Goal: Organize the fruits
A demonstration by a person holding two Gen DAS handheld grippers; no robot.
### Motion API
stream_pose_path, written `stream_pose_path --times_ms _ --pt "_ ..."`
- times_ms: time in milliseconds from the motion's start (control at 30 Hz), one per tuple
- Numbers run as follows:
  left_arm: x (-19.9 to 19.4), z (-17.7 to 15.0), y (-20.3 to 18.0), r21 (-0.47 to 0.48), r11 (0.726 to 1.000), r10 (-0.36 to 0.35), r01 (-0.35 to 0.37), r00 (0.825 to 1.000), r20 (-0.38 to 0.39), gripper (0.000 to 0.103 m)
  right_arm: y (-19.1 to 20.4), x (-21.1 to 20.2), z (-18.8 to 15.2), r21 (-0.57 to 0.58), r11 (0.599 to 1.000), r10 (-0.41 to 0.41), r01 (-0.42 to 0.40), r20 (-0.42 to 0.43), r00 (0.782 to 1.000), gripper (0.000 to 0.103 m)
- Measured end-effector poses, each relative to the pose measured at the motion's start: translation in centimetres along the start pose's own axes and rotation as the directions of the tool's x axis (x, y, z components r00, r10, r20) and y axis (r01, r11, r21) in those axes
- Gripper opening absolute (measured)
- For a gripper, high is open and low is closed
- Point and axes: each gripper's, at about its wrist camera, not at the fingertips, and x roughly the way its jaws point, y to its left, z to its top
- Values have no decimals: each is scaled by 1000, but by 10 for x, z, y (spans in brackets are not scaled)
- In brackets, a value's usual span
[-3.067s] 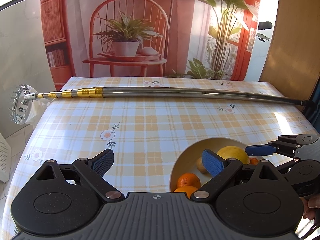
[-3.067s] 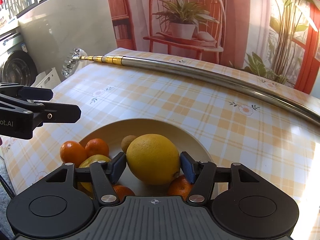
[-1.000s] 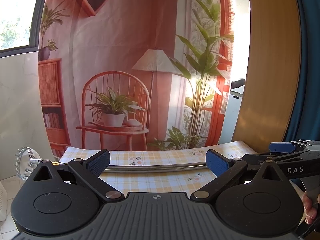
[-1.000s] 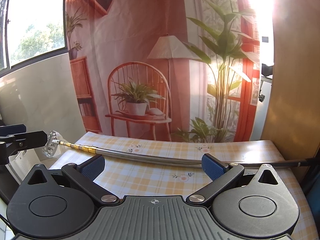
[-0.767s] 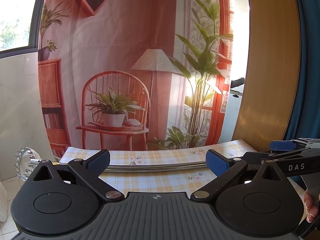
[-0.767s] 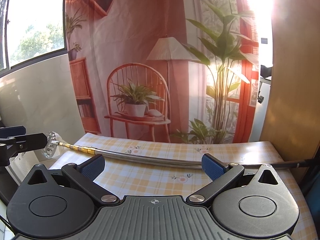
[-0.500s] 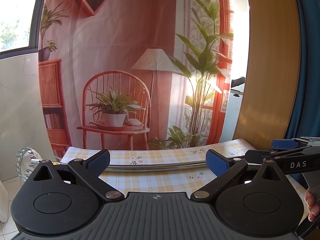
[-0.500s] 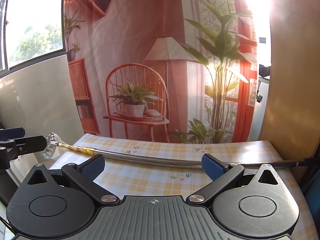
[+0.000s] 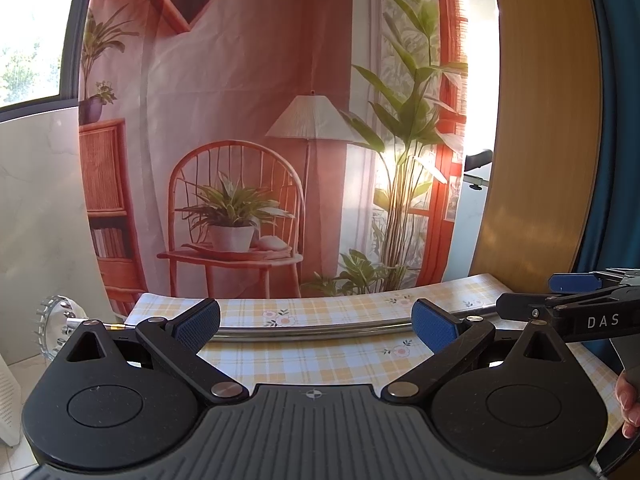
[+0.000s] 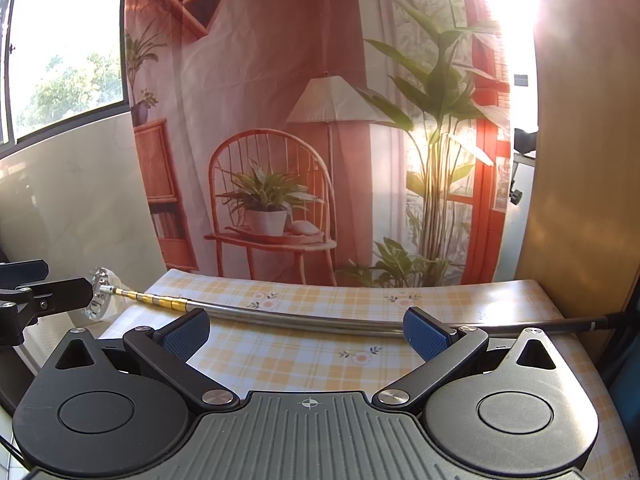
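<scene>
No fruit and no bowl shows in either view. My left gripper [image 9: 316, 325] is open and held level above the yellow checked tablecloth [image 9: 320, 360], with nothing between its blue pads. In its own view my right gripper [image 10: 306, 335] is open too, and empty. The right gripper's fingers [image 9: 520, 307] reach in from the right edge of the left wrist view. At the left edge of the right wrist view I see the left gripper's fingers [image 10: 52, 292].
A long metal pole [image 10: 300, 320] with gold bands and a spiked round head [image 10: 98, 294] lies across the far side of the table. A printed backdrop [image 9: 248, 120] hangs behind the table, a wooden panel [image 10: 580, 160] stands at the right. A hand [image 9: 630, 408] shows at the right edge.
About three seconds ago both grippers pointed down at a bowl of fruit, the right one around a yellow fruit. Both have since lifted to level and hold nothing. The last second shows almost no motion.
</scene>
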Motion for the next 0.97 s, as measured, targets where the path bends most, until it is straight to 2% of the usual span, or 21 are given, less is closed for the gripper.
stream_pose_path --times_ms 967 --pt "4 -3 2 -13 1000 -1 1 1000 -25 103 1 0 -6 7 1000 -1 1 -6 1000 103"
